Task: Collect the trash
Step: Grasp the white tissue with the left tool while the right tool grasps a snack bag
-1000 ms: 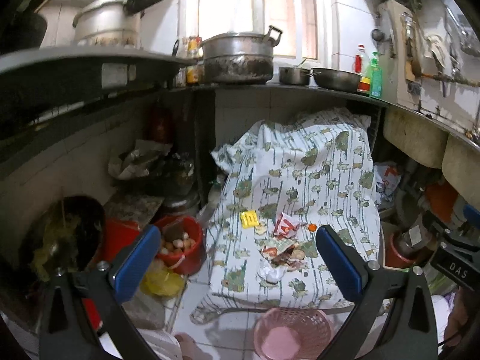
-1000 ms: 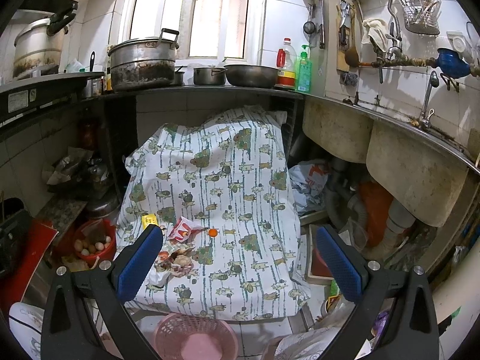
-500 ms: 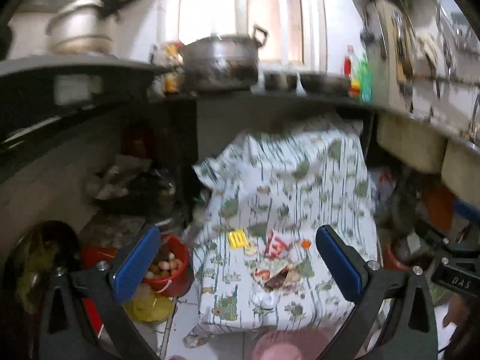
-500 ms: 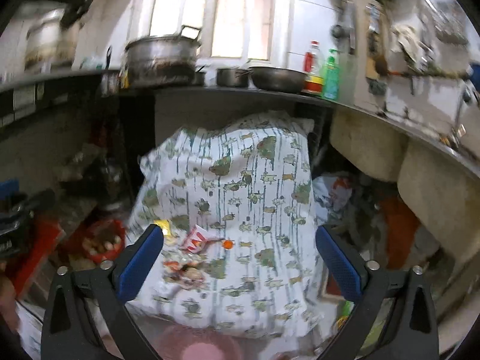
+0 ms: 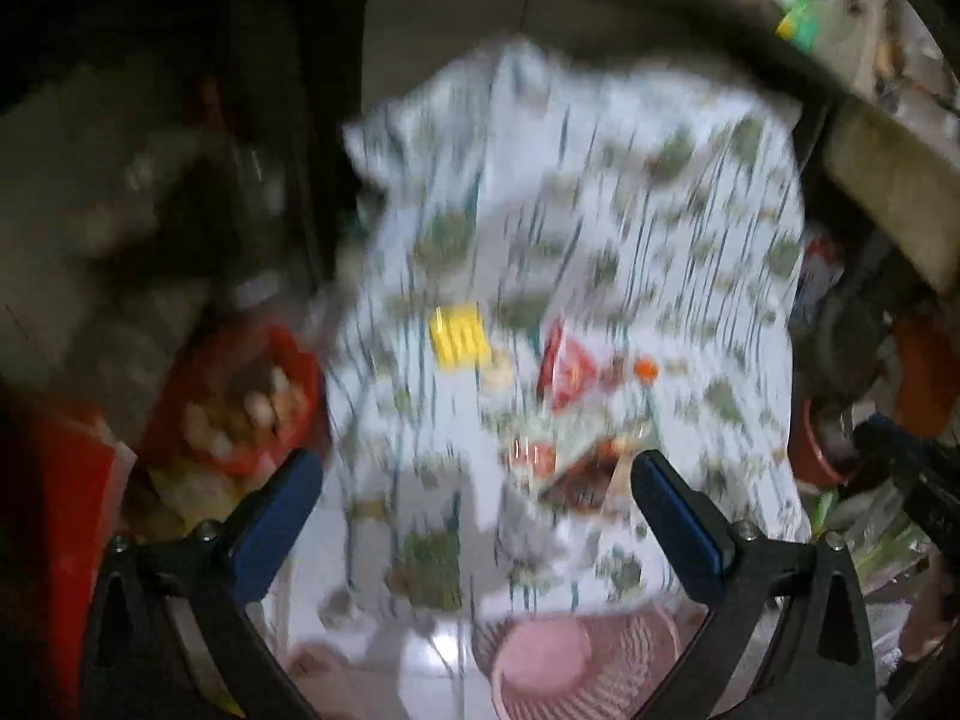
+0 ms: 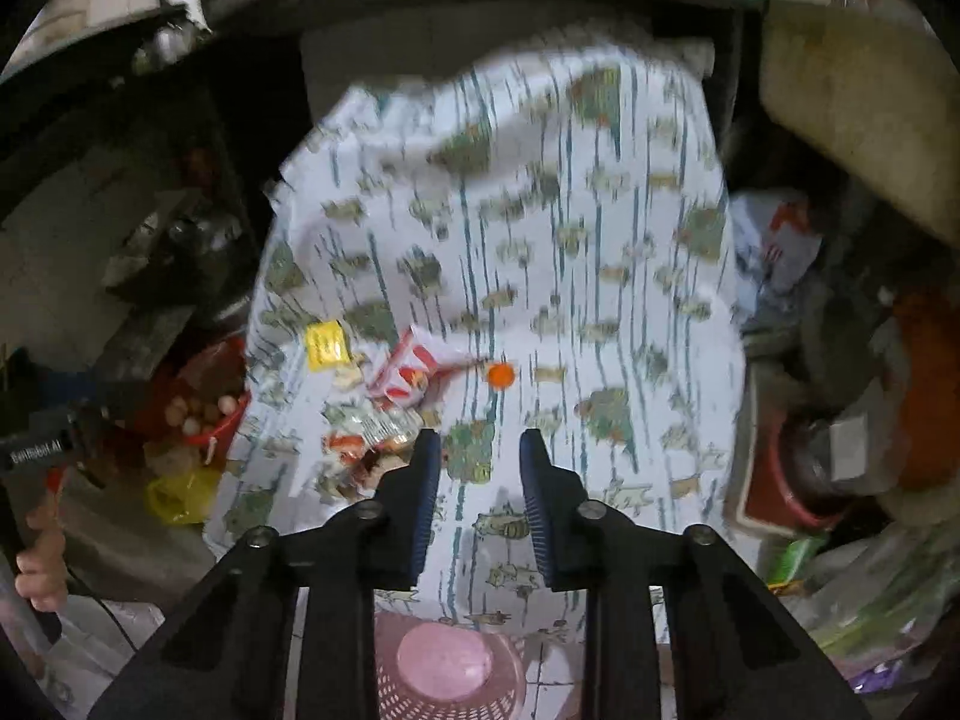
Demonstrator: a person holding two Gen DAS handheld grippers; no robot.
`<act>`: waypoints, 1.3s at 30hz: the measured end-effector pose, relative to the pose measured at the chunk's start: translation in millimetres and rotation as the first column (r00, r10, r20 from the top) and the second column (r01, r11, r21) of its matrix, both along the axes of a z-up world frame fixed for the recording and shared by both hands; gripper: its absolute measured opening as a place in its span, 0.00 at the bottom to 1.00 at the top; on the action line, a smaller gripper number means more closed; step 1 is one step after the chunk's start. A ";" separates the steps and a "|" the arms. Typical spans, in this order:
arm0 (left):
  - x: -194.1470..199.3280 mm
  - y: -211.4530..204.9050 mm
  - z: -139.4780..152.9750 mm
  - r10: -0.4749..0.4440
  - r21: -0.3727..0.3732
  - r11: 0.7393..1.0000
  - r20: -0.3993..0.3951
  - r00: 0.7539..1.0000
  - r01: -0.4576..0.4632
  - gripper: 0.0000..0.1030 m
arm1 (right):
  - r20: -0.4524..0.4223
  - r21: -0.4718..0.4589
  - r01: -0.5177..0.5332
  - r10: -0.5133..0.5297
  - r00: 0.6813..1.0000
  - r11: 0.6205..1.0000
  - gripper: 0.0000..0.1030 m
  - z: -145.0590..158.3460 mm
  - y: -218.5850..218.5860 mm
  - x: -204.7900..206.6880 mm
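Trash pile [image 6: 384,414] heaped near the front left edge of the cloth-covered counter [image 6: 600,240], pink basket [image 6: 447,669] below. Probably light, crinkly, slippery; best pinched at a wrapper's loose edge. Left gripper [image 5: 474,483] jaws wide, empty; right gripper [image 6: 480,450] jaws closing, nothing between.

Crumpled red-white wrapper [image 6: 408,375], yellow packet [image 6: 326,345], orange cap [image 6: 500,374], loose on patterned cloth [image 6: 540,228]

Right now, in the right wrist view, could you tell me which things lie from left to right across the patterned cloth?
Yellow packet → red and white wrapper → small orange cap, all resting on the patterned cloth.
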State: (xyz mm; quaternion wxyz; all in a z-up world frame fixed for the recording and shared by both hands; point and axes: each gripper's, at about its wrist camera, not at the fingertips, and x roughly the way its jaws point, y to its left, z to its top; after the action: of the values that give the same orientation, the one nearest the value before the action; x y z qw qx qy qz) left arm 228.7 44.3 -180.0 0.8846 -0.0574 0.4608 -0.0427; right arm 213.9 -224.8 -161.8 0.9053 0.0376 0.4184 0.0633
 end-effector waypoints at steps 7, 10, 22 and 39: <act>56.3 -13.6 -66.7 -0.058 -0.117 0.993 -0.253 0.966 0.029 0.55 | -0.255 0.095 0.082 -0.055 0.965 0.992 0.22 -68.9 -14.5 50.1; 71.3 -29.1 -88.7 -0.128 -0.186 0.980 -0.332 0.934 0.068 0.71 | -0.337 0.129 0.146 -0.095 0.937 0.981 0.23 -88.7 -26.2 66.7; 73.6 -78.0 -169.6 -0.144 -0.026 0.987 -0.582 0.801 0.159 0.35 | -0.484 0.211 0.277 -0.146 0.863 0.938 0.41 -127.5 -63.1 90.7; 51.3 -8.2 -100.7 -0.058 -0.048 0.998 -0.380 0.923 0.043 0.14 | -0.464 0.326 0.209 -0.037 0.885 0.922 0.62 -149.7 51.4 120.9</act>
State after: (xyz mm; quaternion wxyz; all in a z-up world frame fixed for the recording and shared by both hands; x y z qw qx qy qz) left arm 280.0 36.1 -280.7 0.7756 -0.0698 0.6243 -0.0622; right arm 334.8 -173.4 -311.5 0.7630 0.2464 0.5933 0.0713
